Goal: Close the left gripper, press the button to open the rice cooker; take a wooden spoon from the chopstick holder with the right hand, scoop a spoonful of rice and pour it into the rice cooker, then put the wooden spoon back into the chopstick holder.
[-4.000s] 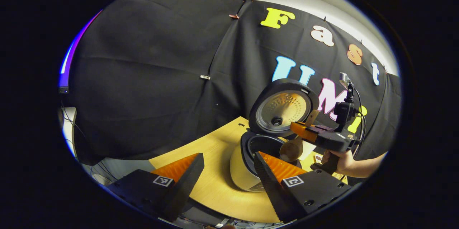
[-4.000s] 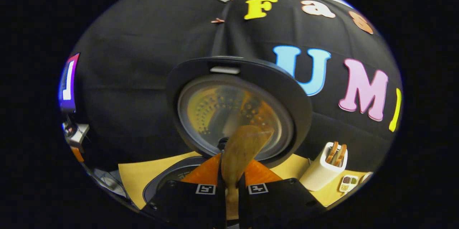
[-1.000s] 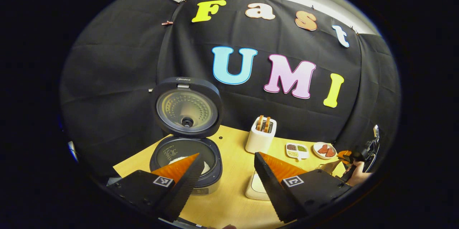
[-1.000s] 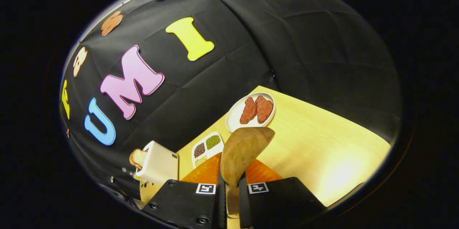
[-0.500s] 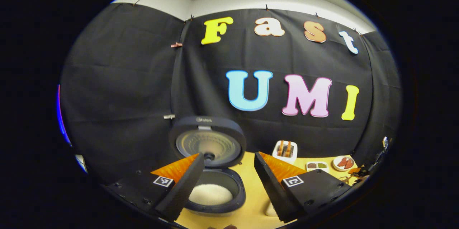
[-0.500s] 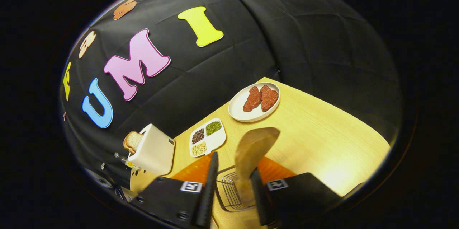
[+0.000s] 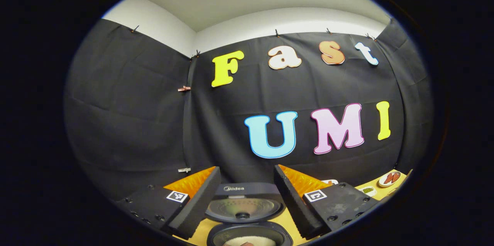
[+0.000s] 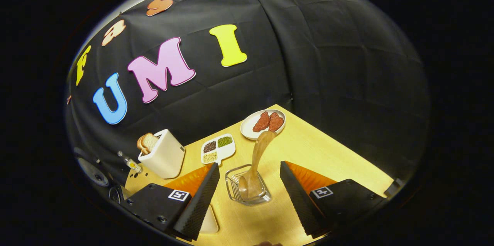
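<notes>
In the right gripper view the wooden spoon stands leaning in the clear chopstick holder on the table. My right gripper is open, its fingers apart on either side of the holder and clear of the spoon. In the left gripper view the rice cooker sits low between my fingers, its lid raised. White rice shows in its pot. My left gripper is open and holds nothing, tilted up toward the booth wall.
A white toaster with bread slices stands left of the holder. Behind the holder are a divided dish of grains and a plate of red meat. The wooden table reaches right to its corner.
My right gripper has opened and let go of the spoon, which now stands in the holder, and has drawn back. My left gripper has tilted upward, so the cooker sits lower in its view.
</notes>
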Demonstrator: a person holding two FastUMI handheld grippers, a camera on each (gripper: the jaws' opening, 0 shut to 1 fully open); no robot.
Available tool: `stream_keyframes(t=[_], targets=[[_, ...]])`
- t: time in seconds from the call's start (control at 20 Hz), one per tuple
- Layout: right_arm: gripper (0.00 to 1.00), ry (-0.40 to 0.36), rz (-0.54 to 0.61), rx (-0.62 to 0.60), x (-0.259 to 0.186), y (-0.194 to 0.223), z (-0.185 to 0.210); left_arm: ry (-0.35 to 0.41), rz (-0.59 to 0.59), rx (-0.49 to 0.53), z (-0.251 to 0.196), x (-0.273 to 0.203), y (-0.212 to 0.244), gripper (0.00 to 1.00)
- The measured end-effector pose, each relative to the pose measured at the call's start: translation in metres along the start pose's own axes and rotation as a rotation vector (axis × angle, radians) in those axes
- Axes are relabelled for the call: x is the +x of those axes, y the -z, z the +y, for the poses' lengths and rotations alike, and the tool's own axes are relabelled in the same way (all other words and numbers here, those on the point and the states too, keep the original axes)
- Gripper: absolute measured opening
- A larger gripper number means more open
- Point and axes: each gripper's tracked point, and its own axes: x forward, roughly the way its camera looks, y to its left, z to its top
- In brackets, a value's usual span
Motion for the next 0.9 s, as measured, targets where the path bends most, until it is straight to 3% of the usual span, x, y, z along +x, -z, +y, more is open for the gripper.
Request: stream_keyframes(t=[0.5, 0.75, 0.9], targets=[[0.98, -0.033, -0.096, -0.073, -0.106, -0.01, 0.035, 0.049, 0.055, 0.042, 0.025, 0.095, 0.054, 0.94], [0.98, -0.078, -0.116, -0.149, -0.12, -0.003, 0.059, 0.059, 0.166, 0.019, 0.021, 0.094, 0.078, 0.98], [0.98, -0.096, -0.111, -0.171, -0.12, 0.0, 0.066, 0.068, 0.238, -0.045, 0.016, 0.074, 0.084, 0.99]])
